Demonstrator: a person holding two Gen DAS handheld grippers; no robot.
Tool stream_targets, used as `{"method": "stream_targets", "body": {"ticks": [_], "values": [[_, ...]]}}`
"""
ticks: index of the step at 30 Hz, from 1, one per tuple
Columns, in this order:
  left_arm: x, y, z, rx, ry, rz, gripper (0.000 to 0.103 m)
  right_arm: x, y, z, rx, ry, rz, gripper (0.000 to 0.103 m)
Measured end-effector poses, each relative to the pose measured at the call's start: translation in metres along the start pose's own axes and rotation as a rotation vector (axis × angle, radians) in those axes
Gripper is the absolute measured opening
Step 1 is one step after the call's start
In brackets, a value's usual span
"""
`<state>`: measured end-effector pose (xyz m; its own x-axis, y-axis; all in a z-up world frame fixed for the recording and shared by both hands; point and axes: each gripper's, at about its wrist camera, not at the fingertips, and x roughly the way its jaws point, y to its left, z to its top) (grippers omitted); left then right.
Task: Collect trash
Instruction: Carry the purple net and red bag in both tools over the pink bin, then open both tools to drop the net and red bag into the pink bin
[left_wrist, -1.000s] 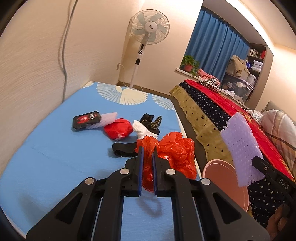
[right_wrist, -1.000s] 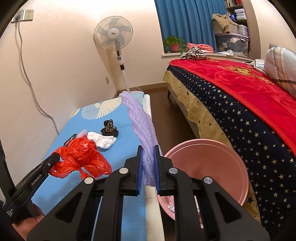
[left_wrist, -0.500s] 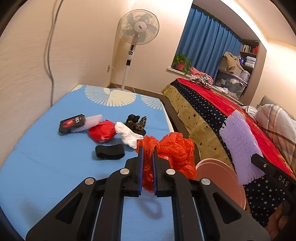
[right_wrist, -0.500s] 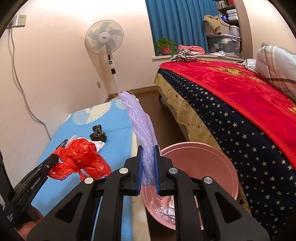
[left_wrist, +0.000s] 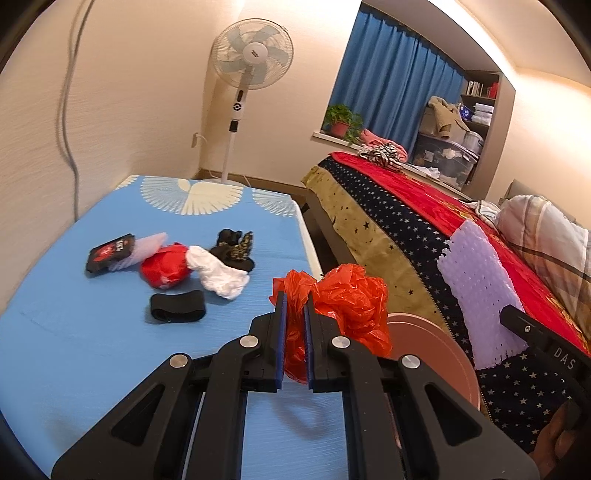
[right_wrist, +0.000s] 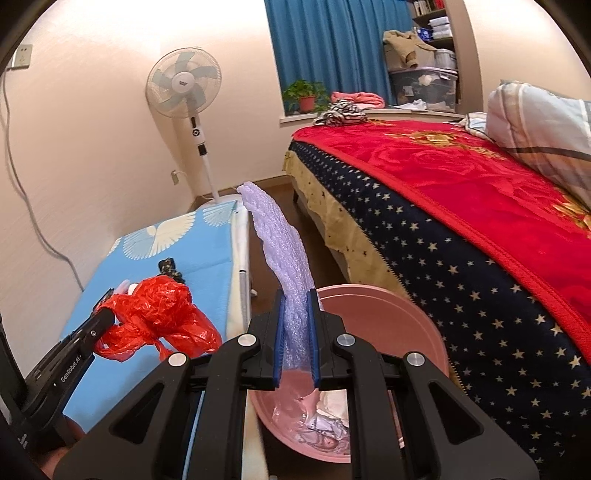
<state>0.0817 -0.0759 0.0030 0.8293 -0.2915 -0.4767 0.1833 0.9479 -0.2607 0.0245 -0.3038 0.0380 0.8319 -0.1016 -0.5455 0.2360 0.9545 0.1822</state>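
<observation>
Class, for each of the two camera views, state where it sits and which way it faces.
Left wrist: sits behind the left gripper, facing the blue table; its fingers pinch a red bag.
Right wrist: sits behind the right gripper, facing the pink bin; its fingers pinch purple foam.
Shared: fan, bed, bag, foam, bin.

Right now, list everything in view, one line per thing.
orange plastic bag: 1, orange-red, in left grip
foam sheet: 1, lilac, in right grip above basin
basin: 1, pink, floor between mat and bed, trash inside
blue mat: 1, by wall
litter pile: several pieces, red, white, black, on mat
fan: 1, white, corner
bed: 1, red starred blanket
left hand-held gripper: shut
right hand-held gripper: shut
</observation>
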Motion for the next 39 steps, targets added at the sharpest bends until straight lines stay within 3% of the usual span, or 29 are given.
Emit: {"method": "stream_targets", "body": {"ticks": [19,39], "values": [[0.023,-0.051,-0.009,0.040,0.032,-0.075,0.008,-0.004,-0.041,0.000,0.065,-0.012,-0.108,0.012],[0.049,-0.085,-0.024,0.070,0.099,-0.120,0.008,0.006,-0.062,-0.003,0.109,0.012,-0.158,0.012]]}}
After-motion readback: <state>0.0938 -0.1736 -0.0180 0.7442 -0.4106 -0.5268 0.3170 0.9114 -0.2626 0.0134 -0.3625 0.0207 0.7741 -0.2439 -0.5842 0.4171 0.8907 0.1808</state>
